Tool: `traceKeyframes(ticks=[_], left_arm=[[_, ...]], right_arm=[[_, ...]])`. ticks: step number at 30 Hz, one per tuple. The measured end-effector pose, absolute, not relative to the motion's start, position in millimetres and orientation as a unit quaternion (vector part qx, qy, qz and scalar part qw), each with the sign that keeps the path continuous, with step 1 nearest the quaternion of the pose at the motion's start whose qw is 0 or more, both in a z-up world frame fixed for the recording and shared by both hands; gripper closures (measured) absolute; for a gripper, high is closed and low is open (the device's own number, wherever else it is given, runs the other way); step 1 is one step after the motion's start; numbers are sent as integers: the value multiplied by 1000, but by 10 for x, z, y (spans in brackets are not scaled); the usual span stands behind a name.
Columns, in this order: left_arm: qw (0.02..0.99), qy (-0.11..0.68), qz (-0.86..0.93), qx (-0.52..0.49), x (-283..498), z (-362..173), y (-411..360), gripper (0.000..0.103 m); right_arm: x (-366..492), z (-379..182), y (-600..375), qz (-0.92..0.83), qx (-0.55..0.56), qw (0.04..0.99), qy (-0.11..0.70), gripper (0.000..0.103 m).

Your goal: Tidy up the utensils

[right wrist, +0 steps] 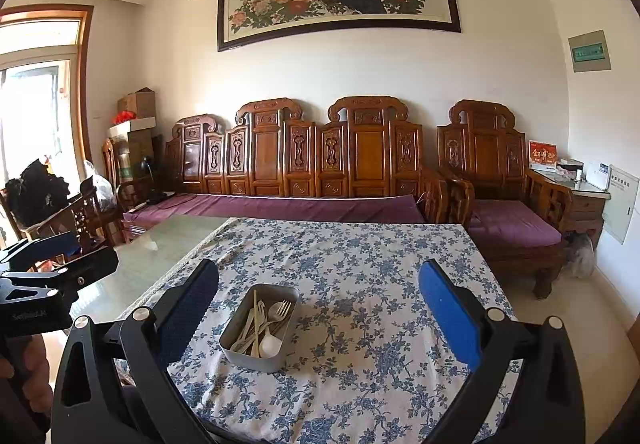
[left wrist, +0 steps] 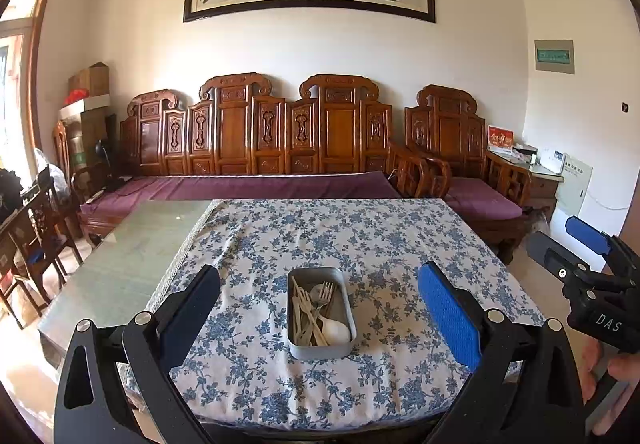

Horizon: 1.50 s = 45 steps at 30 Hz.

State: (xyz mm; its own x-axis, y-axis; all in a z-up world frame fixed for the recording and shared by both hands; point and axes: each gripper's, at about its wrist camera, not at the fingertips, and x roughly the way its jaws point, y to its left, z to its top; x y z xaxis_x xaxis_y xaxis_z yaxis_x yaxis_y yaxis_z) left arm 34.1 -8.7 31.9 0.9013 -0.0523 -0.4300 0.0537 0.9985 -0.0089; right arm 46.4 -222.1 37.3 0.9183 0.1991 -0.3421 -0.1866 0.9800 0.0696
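Ahead, utensil tin (left wrist: 320, 314) between left gripper's (left wrist: 319, 318) wide-apart fingers (left wrist: 450, 314).

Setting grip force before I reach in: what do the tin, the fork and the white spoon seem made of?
Tin: likely brushed metal, going by its dull grey sheen and thin rolled rim. Fork: probably steel, silvery and reflective. White spoon: smooth, opaque and glossy, so plastic or ceramic; I cannot tell which.

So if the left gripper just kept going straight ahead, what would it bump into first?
Probably the metal tin of utensils, centred between the open left gripper's fingers; depth is unclear, so it might pass above.
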Motion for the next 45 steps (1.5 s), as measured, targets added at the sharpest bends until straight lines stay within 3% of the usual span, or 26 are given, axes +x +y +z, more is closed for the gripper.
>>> traceKeyframes(ticks=[45], left_arm=[[977, 211, -31, 3, 309, 344, -115, 7]], right_arm=[[448, 425, -2226, 100, 22, 980, 173, 2]])
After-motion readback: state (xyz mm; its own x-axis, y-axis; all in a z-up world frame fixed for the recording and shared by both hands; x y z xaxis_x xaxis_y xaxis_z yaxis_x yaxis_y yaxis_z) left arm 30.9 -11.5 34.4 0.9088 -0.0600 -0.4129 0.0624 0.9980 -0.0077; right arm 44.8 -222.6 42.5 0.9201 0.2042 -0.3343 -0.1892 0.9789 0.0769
